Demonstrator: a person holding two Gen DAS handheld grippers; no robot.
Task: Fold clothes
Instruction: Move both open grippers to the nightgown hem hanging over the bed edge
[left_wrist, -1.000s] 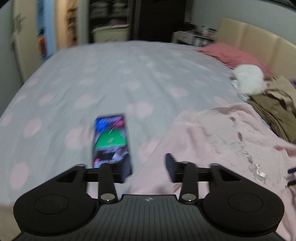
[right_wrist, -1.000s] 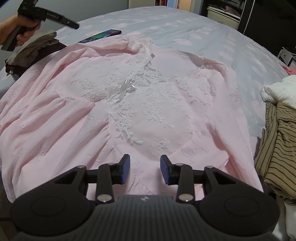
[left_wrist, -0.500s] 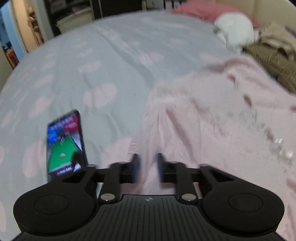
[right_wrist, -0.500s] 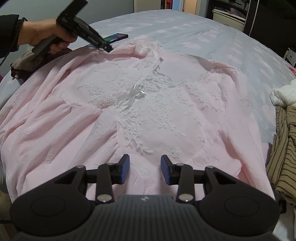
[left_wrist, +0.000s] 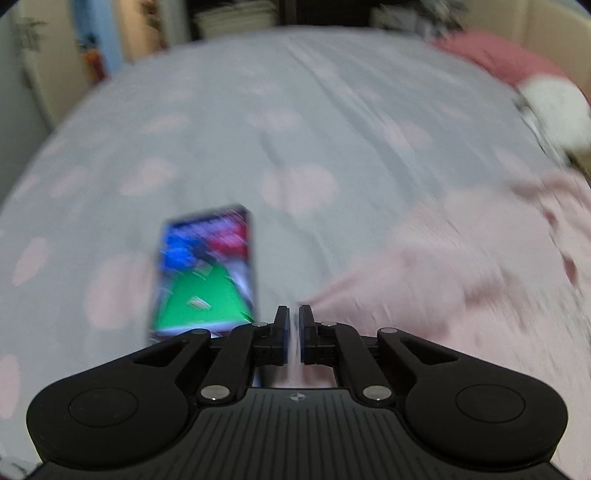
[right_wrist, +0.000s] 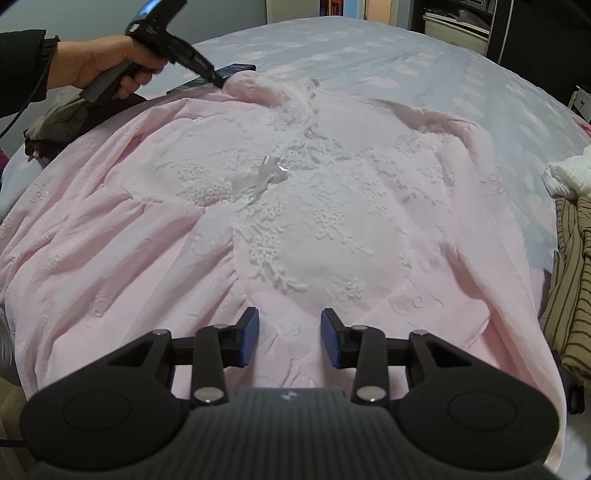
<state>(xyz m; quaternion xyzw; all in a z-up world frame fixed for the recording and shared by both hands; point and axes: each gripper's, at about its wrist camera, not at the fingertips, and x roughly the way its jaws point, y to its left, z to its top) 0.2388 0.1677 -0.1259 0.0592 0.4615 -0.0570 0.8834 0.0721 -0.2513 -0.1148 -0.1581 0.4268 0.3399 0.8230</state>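
left claw (left_wrist: 291, 332), lower centre, is clamped on a fold of the pale pink embroidered cotton dress (right_wrist: 295, 221) spread across mid-frame; right claw (right_wrist: 289, 341) hovers agape over its hem.

A wide bed under a pale grey sheet with faded pink dots (left_wrist: 295, 122) fills most of both views. At its far right corner stands a cream padded headboard (left_wrist: 554, 40), with a dusty pink pillow (left_wrist: 498, 55) lying before it. Beyond the foot stands dark shelving stacked with folded things (left_wrist: 229, 14) — blurred — beside a cream wardrobe door (left_wrist: 33, 74). The light is dim and even.
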